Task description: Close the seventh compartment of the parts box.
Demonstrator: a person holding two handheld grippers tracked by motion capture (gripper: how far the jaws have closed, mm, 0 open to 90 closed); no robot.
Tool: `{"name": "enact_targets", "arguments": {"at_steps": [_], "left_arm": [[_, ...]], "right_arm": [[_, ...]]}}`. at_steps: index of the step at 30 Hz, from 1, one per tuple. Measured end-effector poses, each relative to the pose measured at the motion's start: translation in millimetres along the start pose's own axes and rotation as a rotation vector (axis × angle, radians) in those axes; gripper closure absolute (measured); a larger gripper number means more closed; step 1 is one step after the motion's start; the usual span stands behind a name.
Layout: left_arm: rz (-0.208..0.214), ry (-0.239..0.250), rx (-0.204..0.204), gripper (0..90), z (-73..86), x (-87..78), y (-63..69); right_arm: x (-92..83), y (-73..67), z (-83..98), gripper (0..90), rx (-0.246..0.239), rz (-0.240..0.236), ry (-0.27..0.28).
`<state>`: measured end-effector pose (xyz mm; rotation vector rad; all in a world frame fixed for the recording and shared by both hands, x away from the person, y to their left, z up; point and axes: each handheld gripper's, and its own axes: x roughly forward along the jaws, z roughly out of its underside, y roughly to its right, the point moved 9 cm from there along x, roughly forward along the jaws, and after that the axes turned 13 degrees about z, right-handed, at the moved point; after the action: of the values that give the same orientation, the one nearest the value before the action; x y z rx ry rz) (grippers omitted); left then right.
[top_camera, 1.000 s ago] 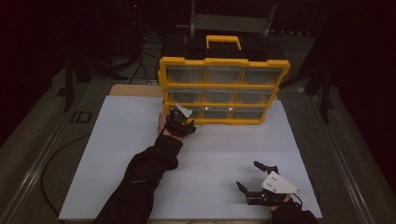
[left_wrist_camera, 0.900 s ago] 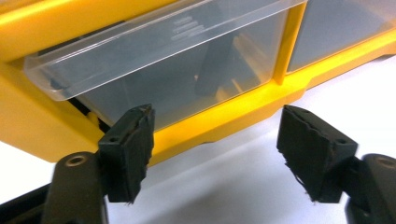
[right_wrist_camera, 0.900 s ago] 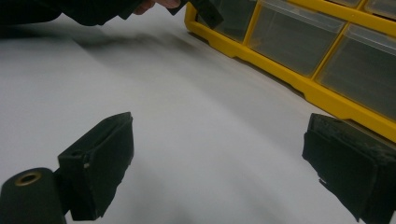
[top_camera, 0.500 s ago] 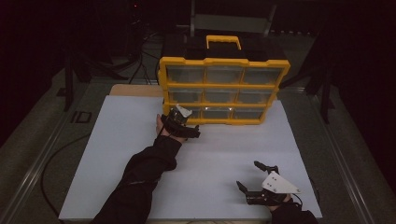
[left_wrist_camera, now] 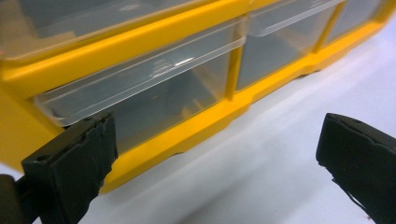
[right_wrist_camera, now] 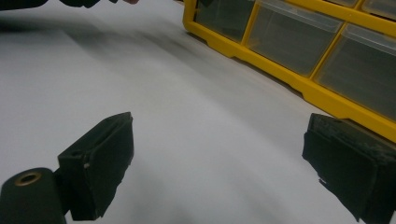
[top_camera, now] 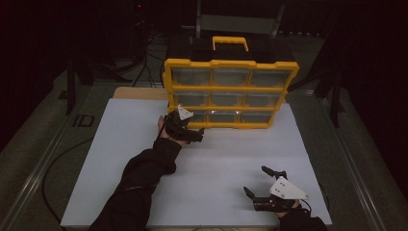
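Observation:
A yellow organiser [top_camera: 231,91] with several clear drawers stands upright at the back of the white board. My left gripper [top_camera: 192,127] is at its lower left corner, level with the bottom-left drawer [left_wrist_camera: 154,93]. Its jaws have just been opening and now stand wide apart with nothing between them. The left fingertip [left_wrist_camera: 79,158] is just in front of the drawer's lip, not pressing on it. My right gripper [top_camera: 257,180] rests near the front right of the board, open and holding nothing. In the right gripper view [right_wrist_camera: 219,158] it looks toward the organiser's bottom row [right_wrist_camera: 299,42].
The white board [top_camera: 231,154] lies bare between the two grippers. A black top with a yellow handle [top_camera: 231,43] caps the organiser. A wooden edge [top_camera: 139,92] shows behind the board at the left. Dark floor and cables surround the table.
My left gripper's jaws have spread wider and the hand has eased slightly back from the bottom-left drawer. The right gripper has stayed in place.

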<state>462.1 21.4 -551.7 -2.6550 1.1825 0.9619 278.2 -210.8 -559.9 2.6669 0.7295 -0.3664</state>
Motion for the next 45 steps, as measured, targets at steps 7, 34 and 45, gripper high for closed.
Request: {"name": "enact_targets", "arguments": {"at_steps": [7, 34, 45], "left_arm": [[0.131, -0.016, 0.037, 0.0, 3.2, -4.9, 11.0], [0.242, 0.026, 0.105, 0.0, 3.3, -46.8, 13.7], [0.273, 0.039, 0.124, 0.0, 7.4, -63.2, 14.2]], "right_arm": [[0.0, 0.1, 0.8, 8.9, 0.007, -0.002, -0.002], [0.2, 0.4, 0.2, 8.9, 0.0, 0.006, -0.001], [-0.2, -0.1, -0.7, 8.9, -0.002, 0.009, 0.0]]}}
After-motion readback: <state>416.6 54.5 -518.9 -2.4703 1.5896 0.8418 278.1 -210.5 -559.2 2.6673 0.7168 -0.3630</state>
